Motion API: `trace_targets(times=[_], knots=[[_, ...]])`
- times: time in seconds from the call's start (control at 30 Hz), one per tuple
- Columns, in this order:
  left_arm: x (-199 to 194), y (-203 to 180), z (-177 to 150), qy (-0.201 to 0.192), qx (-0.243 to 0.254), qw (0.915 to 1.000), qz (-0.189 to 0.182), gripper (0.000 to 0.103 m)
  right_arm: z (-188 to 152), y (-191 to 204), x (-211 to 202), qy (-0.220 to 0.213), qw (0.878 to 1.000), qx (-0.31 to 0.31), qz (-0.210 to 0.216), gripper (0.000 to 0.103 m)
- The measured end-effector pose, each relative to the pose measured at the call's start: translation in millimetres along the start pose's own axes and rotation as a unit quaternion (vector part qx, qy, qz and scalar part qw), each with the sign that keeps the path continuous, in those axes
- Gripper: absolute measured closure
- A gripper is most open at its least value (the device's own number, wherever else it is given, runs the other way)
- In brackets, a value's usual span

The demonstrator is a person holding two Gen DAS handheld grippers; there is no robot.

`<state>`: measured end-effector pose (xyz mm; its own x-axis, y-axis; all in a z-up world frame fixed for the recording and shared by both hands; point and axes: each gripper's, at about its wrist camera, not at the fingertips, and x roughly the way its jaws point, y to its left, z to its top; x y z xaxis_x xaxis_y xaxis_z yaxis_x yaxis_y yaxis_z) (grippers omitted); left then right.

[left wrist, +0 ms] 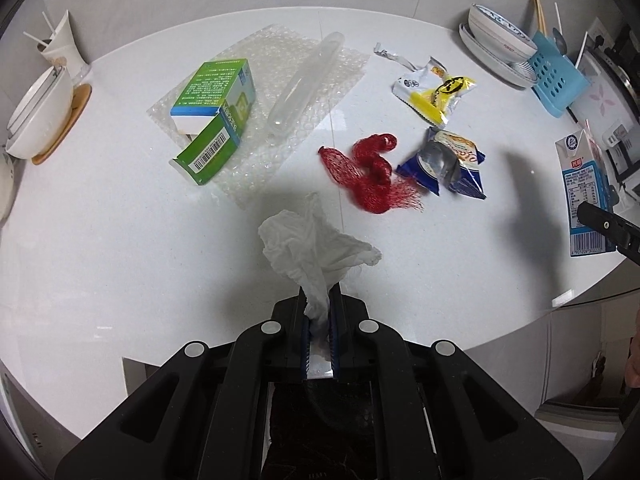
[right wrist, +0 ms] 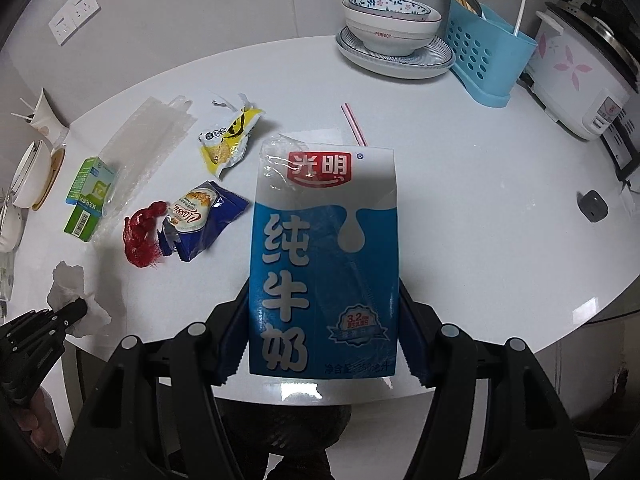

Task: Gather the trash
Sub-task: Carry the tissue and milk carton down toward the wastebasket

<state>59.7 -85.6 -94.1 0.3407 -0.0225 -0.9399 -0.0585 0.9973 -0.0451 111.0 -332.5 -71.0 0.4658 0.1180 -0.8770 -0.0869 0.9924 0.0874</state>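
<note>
My left gripper [left wrist: 320, 294] is shut on a crumpled white tissue [left wrist: 316, 244], held a little above the white round table [left wrist: 120, 260]. My right gripper [right wrist: 323, 294] is shut on a blue and white milk carton [right wrist: 324, 256], upright and lifted, with a pink straw [right wrist: 354, 124] at its top. On the table lie a green box [left wrist: 216, 108] on bubble wrap [left wrist: 320, 80], a red net [left wrist: 368, 172], a blue snack wrapper [left wrist: 448, 164] and a yellow wrapper [left wrist: 436, 88]. The carton [left wrist: 584, 184] also shows at the right edge of the left wrist view.
Stacked bowls on a plate [right wrist: 394, 40], a blue utensil holder [right wrist: 484, 56] and a rice cooker [right wrist: 580, 76] stand at the back right. A white bowl on a wooden coaster [left wrist: 40, 120] and a cup [left wrist: 60, 48] stand at the left. The table's edge curves close in front.
</note>
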Motion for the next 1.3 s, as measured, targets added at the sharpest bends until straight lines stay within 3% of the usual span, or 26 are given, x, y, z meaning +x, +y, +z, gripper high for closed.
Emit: trace_targets(times=[1.3], knots=[[-23.6, -45.9, -109.5, -0.011, 0.032, 0.9989, -0.033, 0.097, -141.0, 15.2, -51.2, -0.037, 0.996, -0.048, 0.063, 0.042]])
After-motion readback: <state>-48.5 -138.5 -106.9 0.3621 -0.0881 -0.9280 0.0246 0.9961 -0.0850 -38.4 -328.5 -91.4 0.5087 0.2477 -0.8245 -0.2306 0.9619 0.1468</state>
